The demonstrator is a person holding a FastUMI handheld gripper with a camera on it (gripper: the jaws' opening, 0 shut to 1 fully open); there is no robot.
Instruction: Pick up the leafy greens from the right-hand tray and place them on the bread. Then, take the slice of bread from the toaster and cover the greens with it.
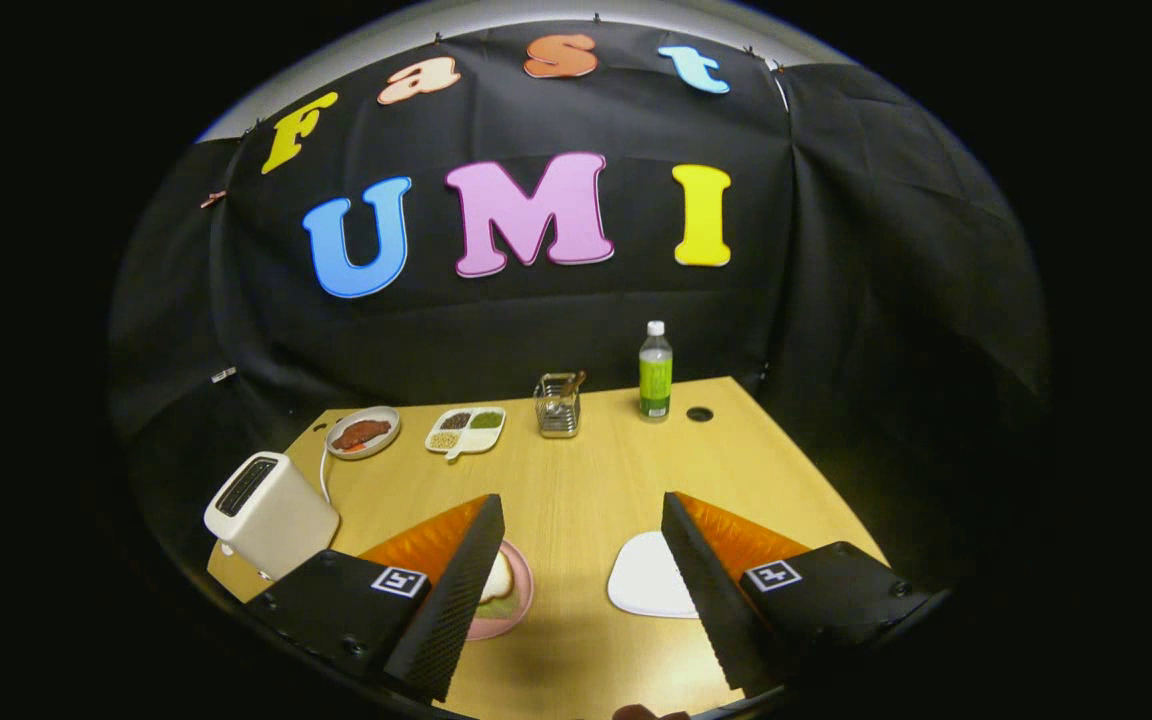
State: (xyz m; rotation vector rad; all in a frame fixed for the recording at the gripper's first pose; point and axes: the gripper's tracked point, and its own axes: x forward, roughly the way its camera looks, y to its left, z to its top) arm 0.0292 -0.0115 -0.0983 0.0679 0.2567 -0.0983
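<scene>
Hovering wide open, the tool (581, 590) overlooks a wooden table (586, 480) against black cloth.

Looking into a mock kitchen staged inside a recording booth, not a home: black cloth (556, 330) hanging as walls across the upper frame, closing in on a pale wooden table (586, 470) at centre. Standing in for a breakfast counter, from lower left to upper right: a white toaster (271, 515), a plate of meat (363, 433), a divided dish (466, 430), a wire holder (557, 405), a green-labelled bottle (655, 370). Hovering at the bottom, a marker-tagged handheld gripper (580, 497), fingers spread wide and gripping nothing.
</scene>
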